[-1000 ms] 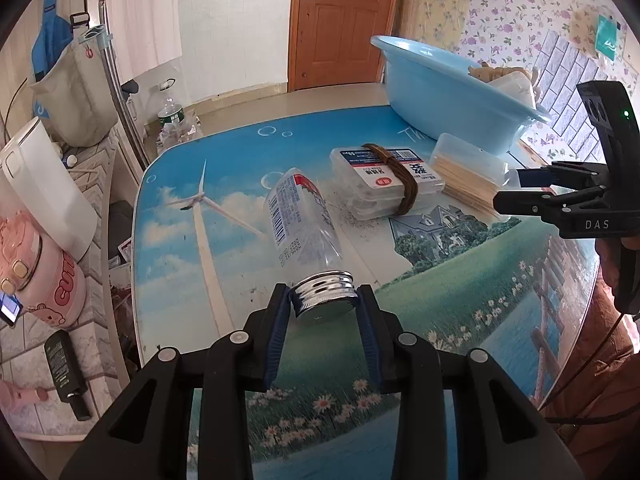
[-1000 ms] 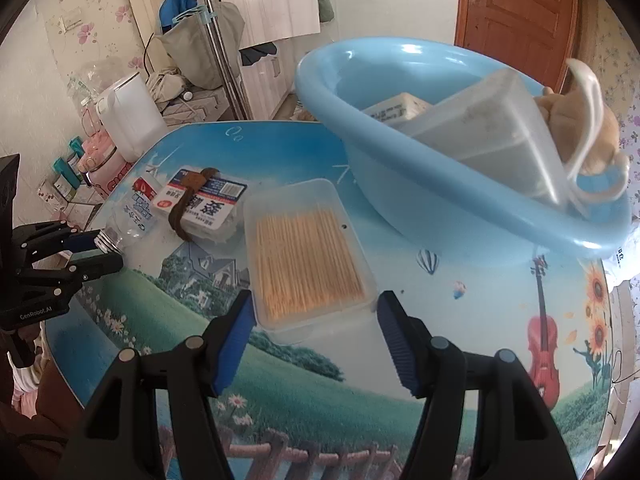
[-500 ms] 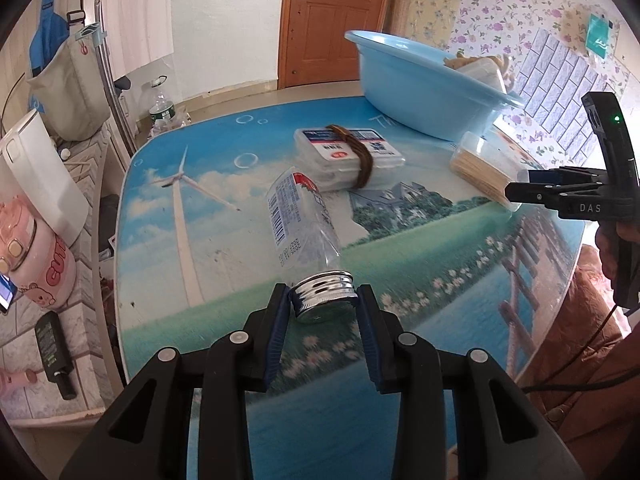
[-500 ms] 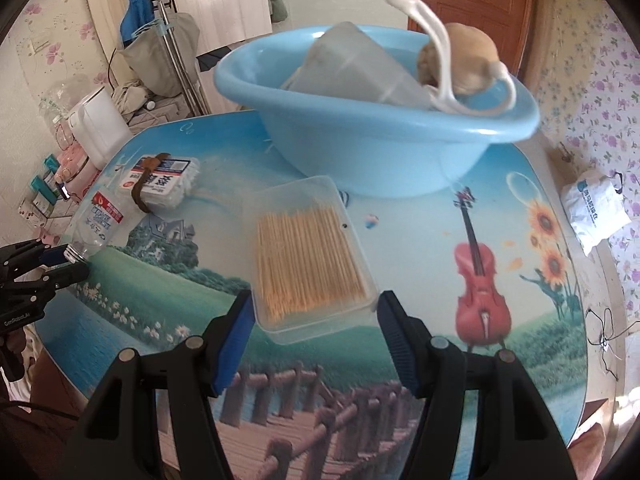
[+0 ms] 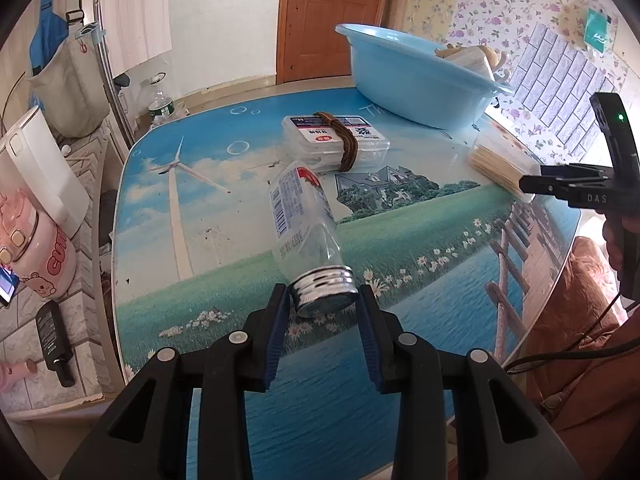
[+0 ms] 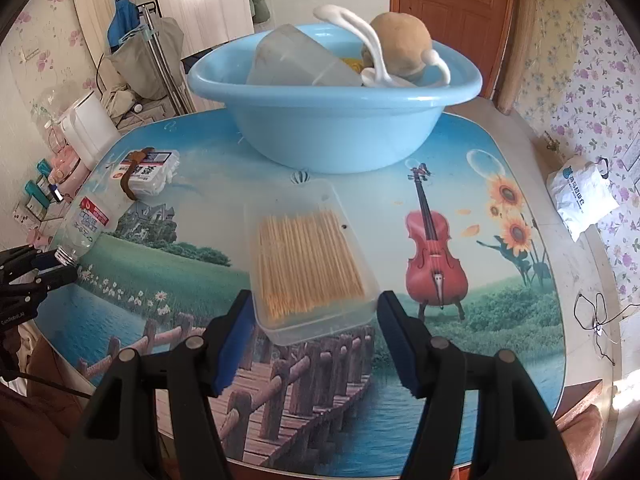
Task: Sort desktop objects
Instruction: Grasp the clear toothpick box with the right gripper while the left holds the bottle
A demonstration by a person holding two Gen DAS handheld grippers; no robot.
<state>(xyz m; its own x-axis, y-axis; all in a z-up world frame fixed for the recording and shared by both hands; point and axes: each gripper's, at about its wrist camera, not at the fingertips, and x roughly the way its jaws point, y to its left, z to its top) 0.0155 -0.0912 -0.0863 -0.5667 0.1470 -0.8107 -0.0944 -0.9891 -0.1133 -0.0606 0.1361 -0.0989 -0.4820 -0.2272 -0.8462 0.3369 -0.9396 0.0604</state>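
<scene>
Counter (image 6: pixel 500 152): printed scene of blue sky, green meadow, white wind turbine, red violin, yellow sunflowers, brown wooden bridge over blue water. Basin (image 6: pixel 332 128) at 12 o'clock: light blue. Box of sticks (image 6: pixel 310 264): clear, with tan contents. Bottle (image 5: pixel 304 224): clear, white label with red patch, silver cap. Banded box (image 5: pixel 340 144): white label, with what appears to be a brown band. Tool pads (image 6: pixel 236 340): blue.

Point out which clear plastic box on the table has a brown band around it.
The labelled clear box beside the bottle; a brown band wraps it. The toothpick box has none.
</scene>
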